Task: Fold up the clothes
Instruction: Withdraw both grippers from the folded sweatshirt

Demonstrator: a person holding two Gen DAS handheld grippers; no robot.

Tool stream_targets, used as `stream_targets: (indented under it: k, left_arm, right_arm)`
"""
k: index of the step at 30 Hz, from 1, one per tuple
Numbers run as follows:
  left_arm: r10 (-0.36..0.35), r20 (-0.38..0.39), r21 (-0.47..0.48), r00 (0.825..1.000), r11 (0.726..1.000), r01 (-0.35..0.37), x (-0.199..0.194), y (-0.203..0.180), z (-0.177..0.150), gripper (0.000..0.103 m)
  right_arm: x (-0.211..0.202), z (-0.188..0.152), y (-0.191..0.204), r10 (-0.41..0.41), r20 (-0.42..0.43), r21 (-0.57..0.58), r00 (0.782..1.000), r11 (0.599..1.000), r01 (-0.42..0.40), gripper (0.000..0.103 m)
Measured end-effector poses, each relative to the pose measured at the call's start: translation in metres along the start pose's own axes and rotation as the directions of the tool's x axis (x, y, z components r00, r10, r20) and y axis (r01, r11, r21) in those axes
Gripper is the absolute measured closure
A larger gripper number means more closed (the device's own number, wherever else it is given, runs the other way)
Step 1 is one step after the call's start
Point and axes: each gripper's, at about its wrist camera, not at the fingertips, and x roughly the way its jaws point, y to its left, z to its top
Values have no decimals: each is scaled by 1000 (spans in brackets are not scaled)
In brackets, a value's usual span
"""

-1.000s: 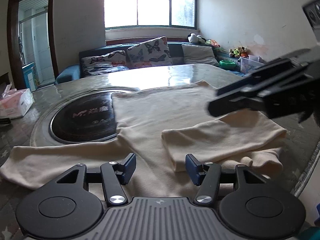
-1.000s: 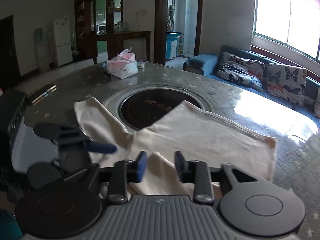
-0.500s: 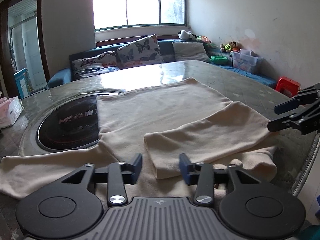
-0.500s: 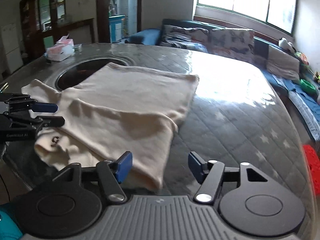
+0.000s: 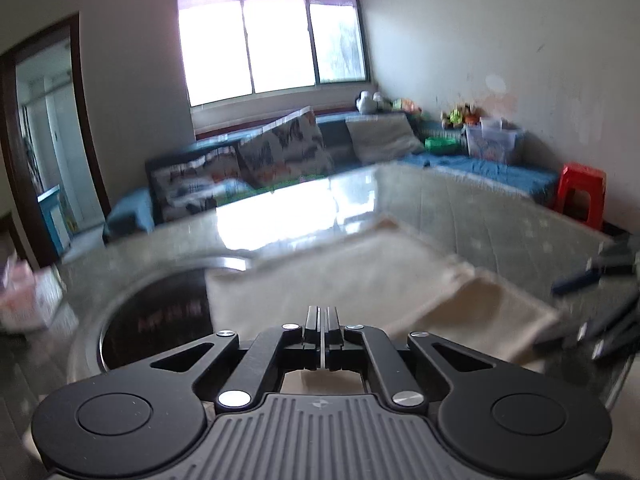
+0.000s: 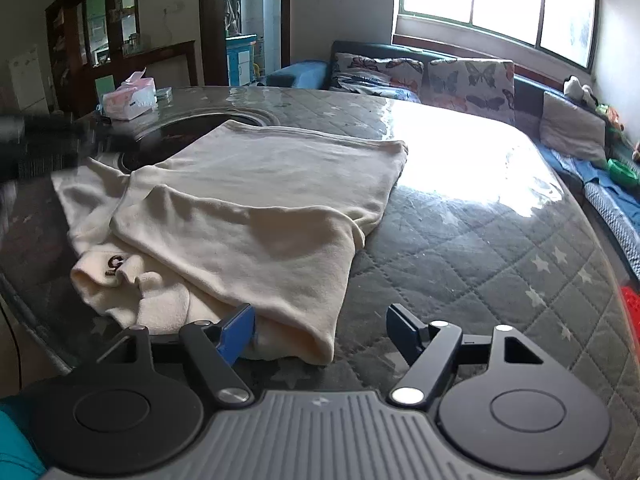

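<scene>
A cream garment (image 6: 256,200) lies spread on the table, its right side folded over and a tagged hem (image 6: 116,264) bunched at the near left. My right gripper (image 6: 320,334) hangs low at the near folded corner. Its jaws are opening; the corner lies between them next to the left blue pad (image 6: 236,336), unpressed. My left gripper (image 5: 322,336) is shut, with a thin pale strip between its pads and cream cloth (image 5: 320,380) right beneath. This view is blurred. From the right wrist the left gripper (image 6: 76,144) is a dark blur over the garment's far left part.
The table (image 6: 460,248) has a grey quilted star cover under glass, and a round black hotplate (image 5: 160,320) partly under the garment. A tissue box (image 6: 128,98) stands at the far left. A sofa with cushions (image 6: 424,76) and a red stool (image 5: 580,192) lie beyond.
My left jaws closed from wide apart to together and that gripper rose. My right gripper swung from the garment's left to its right near corner, sank, and its jaws spread wider.
</scene>
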Motion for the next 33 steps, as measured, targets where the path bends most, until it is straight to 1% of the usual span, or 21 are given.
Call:
stream_targets:
  k: [1,2,4,7,8,10,14,19,22,23,25,26,28,31,33]
  left_arm:
    - [-7,6,-3,1000,1000,7,-2,1,5,101]
    - [-13,4,-11,1000,1000,13,-3,4,8,99]
    - [-17,-20,-27,1000,1000,17,-2,10,7,97]
    - [-5,-88,-37,996,999,1,3,14,-9,85]
    - [3,-118,-42,993,999,-8,5,14,-16,79]
    - [6,-168,-63,986,998,-17,9,13,-29,71]
    - [-9,-226,-96,974,995,-14,17,11,-46,71]
    - [-31,-240,-103,970,995,6,21,4,-53,71]
    - [-52,-240,-109,969,994,26,21,5,-52,83]
    - [-54,-240,-107,969,994,29,21,5,-51,85]
    - [-52,-236,-101,970,994,29,20,3,-49,93]
    - [-51,-233,-102,971,994,28,20,3,-49,94]
    - [-56,-237,-107,970,994,31,20,4,-48,94]
    - [-48,-250,-111,967,994,21,18,5,-50,88]
    - [-47,-252,-122,967,992,16,17,7,-50,88]
  right_arm:
    - [1,0,0,1,4,5,1000,1000,-1,28]
    - [2,0,0,2,8,10,1000,1000,-2,28]
    - [1,0,1,7,15,15,1000,1000,-7,27]
    - [1,-2,0,7,20,12,1000,1000,-7,26]
    - [2,-2,-1,6,19,13,1000,1000,-6,26]
    - [3,-2,-2,6,17,15,1000,1000,-6,26]
    - [6,-2,-1,10,9,8,1000,1000,-11,25]
    - [8,-3,-1,12,10,13,1000,1000,-12,25]
    - [9,-4,0,13,7,13,1000,1000,-13,25]
    - [8,-5,0,14,8,14,1000,1000,-14,24]
    - [8,-5,1,14,10,15,1000,1000,-14,20]
    - [8,-6,1,14,12,15,1000,1000,-15,20]
    - [7,-6,2,16,14,16,1000,1000,-16,20]
    - [7,-7,2,17,16,18,1000,1000,-18,20]
    - [7,-8,1,18,17,21,1000,1000,-18,20]
